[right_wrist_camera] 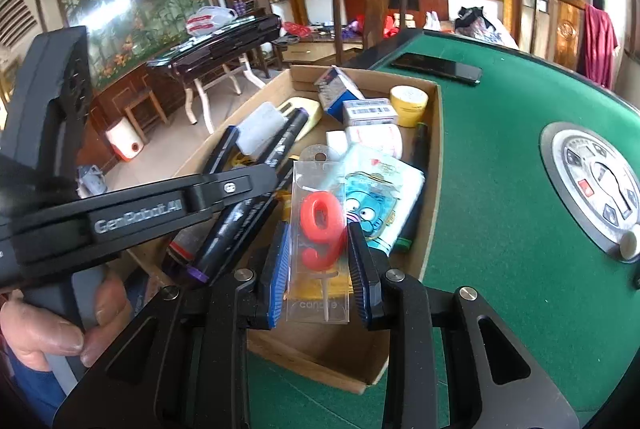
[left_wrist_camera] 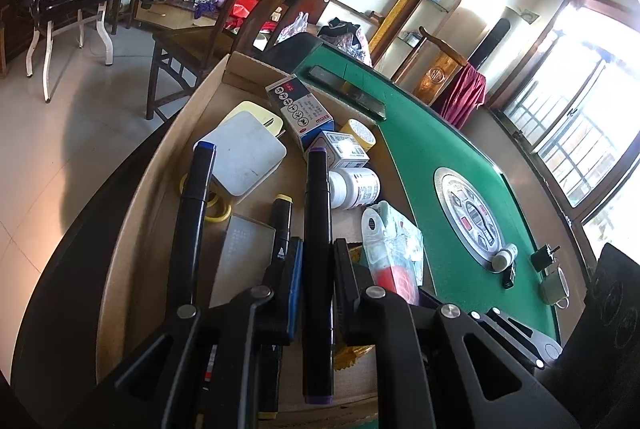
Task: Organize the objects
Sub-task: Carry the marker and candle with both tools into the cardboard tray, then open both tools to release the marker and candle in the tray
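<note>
Many small items in cardboard box (right_wrist_camera: 434, 165)

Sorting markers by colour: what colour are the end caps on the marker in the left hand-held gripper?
Purple end caps, clearest in the left wrist view.

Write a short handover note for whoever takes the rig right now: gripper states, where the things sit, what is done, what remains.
Left gripper: shut on a purple-capped marker, held over the cardboard box.
Right gripper: shut on a packaged red 9 candle, also above the box.
Already in the box: a blue-capped marker, a yellow-capped marker, a white pill bottle, a yellow tape roll, small cartons and a cartoon-print pack.
Still on the green table: a black phone and a small white bottle by the centre dial.
Left to do: set down both held items, then collect the strays.
</note>
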A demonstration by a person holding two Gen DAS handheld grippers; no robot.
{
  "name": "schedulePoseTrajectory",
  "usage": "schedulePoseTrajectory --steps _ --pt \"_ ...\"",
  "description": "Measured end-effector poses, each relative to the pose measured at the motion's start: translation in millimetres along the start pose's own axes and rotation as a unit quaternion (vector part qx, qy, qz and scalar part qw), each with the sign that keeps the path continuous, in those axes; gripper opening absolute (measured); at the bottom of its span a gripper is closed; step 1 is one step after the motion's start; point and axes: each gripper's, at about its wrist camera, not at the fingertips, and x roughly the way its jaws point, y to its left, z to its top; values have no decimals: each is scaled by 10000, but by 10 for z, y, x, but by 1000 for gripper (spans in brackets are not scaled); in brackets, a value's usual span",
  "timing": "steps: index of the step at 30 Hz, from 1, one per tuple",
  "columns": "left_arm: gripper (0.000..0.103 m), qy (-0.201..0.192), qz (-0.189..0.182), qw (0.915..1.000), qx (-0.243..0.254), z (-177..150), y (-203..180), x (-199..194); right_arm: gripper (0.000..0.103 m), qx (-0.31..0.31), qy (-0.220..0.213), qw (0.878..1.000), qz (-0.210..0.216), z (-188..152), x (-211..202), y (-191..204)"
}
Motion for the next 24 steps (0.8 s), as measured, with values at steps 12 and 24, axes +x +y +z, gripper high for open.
schedulePoseTrajectory --steps 12,24 --pt "14 16 17 10000 -37 -4 -11 -6 29 -99 129 9999 30 -74 32 25" --pt "14 -59 -5 9999 -98 44 -20 -110 31 -144 147 9984 520 -98 -26 116"
